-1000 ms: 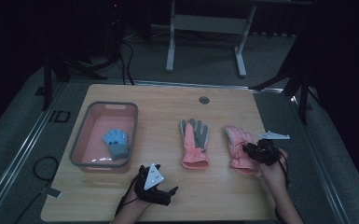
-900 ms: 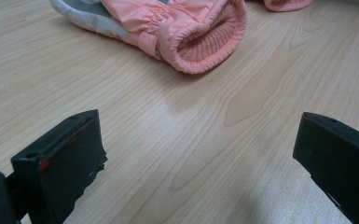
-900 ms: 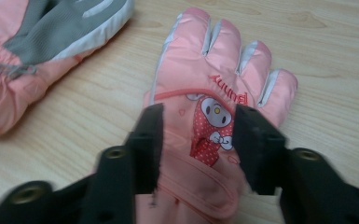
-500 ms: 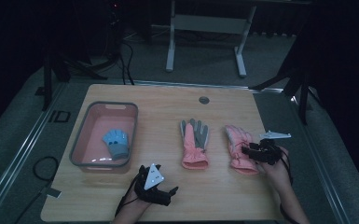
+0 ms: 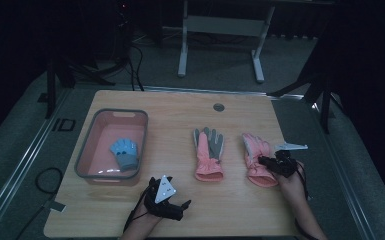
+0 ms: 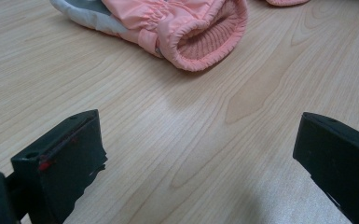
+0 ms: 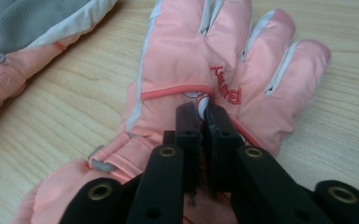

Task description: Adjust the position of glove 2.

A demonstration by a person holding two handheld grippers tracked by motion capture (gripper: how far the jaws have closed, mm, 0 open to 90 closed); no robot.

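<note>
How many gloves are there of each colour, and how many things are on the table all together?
Pink gloves: 2, one in the middle, one pinched by the right tongs
Blue gloves: 1, in the tub
Pink tubs: 1
Tongs: 2, left and right
Total: 6

Red stitched lettering on the pink glove point(image 7: 214, 70), seen upside down, perhaps reads "BUNNY".
</note>
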